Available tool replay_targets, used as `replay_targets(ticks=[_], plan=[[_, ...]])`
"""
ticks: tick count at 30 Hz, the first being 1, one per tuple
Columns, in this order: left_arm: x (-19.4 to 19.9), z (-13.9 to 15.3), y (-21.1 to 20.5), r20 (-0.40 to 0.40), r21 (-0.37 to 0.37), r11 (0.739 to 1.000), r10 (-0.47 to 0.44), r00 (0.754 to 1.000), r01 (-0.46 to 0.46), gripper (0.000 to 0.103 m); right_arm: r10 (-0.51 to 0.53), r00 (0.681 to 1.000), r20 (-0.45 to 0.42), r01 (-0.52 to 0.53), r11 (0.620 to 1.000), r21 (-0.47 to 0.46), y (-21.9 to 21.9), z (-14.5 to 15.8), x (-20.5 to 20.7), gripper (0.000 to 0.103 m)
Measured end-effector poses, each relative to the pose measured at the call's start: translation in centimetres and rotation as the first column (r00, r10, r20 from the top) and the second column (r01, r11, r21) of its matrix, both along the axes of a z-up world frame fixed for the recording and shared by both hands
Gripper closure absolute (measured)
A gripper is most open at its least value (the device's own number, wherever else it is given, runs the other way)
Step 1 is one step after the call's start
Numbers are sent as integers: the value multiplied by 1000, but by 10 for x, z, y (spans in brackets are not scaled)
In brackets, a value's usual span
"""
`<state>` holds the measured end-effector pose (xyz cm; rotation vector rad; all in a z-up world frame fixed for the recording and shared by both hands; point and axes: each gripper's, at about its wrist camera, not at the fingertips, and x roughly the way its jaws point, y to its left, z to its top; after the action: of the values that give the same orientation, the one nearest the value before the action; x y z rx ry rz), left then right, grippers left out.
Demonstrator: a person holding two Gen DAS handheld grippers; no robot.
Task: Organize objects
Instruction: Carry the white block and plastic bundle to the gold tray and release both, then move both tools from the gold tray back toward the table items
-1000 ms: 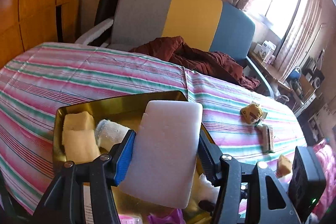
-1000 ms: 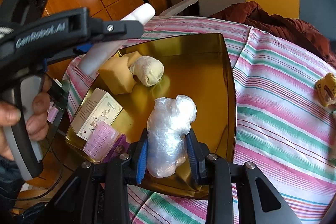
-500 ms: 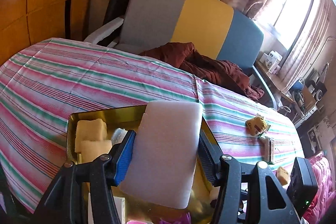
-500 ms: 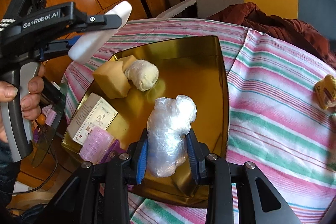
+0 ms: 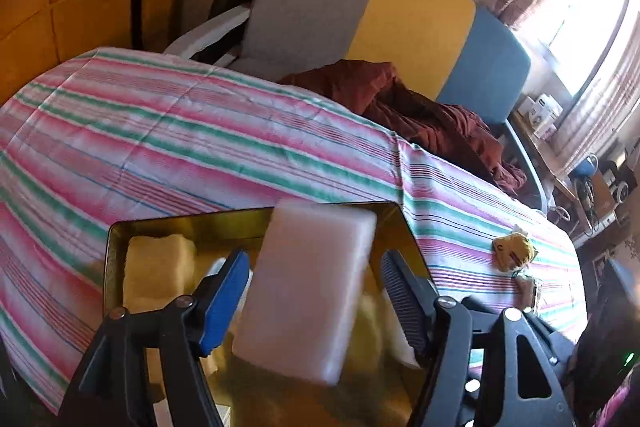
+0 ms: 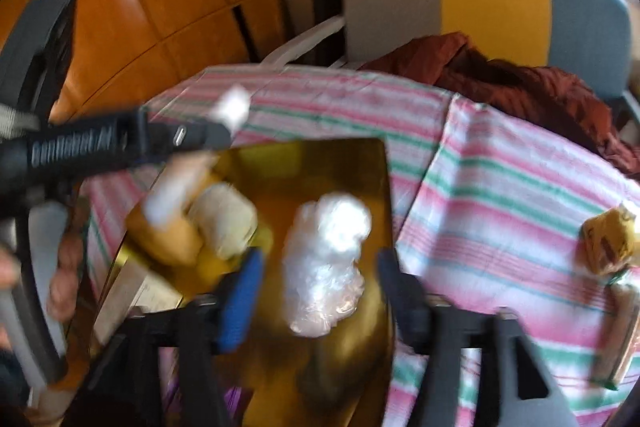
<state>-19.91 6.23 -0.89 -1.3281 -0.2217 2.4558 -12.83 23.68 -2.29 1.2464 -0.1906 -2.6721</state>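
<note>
Both sets of jaws just opened, nothing clamped. Left gripper (image 5: 312, 291): white foam block (image 5: 308, 287) loose between the jaws, gaps either side, above the gold tray (image 5: 116, 267). Right gripper (image 6: 320, 291): crinkled plastic bundle (image 6: 324, 263) free between the jaws, apparently resting in the tray, though blur hides the contact.

Risks, judged from here: foam block landing tilted on the yellow sponge (image 5: 158, 267) left of the left jaws, or bouncing onto the striped cloth (image 5: 180, 143); bundle rolling toward the tray's rim just right of the right jaws; either jaw snagging its released item on withdrawal.

Crowding the tray: sponge, rolled cream cloth (image 6: 224, 227), printed card (image 6: 124, 295). Waiting well right of the right jaws: yellow packet (image 6: 610, 241). Beyond the jaws: chair with maroon cloth (image 5: 420, 115).
</note>
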Motion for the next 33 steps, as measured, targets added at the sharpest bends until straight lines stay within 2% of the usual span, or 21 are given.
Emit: replay_targets(ticks=[4,7,9,14,19,24,27,33], plan=[[7,-6,-10,15,-16,1000,18,1000,-18,30,-5,1000,15,5,1000,-5,5,-3,8,26],[18,-7,-17,16,-32,999,32,999,-31,30,-9,999,32,9,1000,-19,7,-8,20,17],[29,-5,-21,0,-51,998,40,999,-40,30,-15,999,45,17,999,-40,9,-11,24,10],[58,4,-24,-63,-96,994,42,997,-48,30,-26,999,46,29,998,-51,8,-12,42,3],[86,14,-19,-151,-152,987,30,988,-53,30,-36,999,28,36,999,-34,8,-7,52,0],[111,25,-14,-250,-200,977,21,968,-73,30,-47,999,-1,47,999,-14,6,3,65,0],[124,30,-13,-314,-233,966,36,949,-114,30,-53,998,-20,53,999,2,5,9,73,0],[139,32,-13,-330,-226,967,35,943,-115,30,-72,996,-45,72,997,16,8,16,87,0]])
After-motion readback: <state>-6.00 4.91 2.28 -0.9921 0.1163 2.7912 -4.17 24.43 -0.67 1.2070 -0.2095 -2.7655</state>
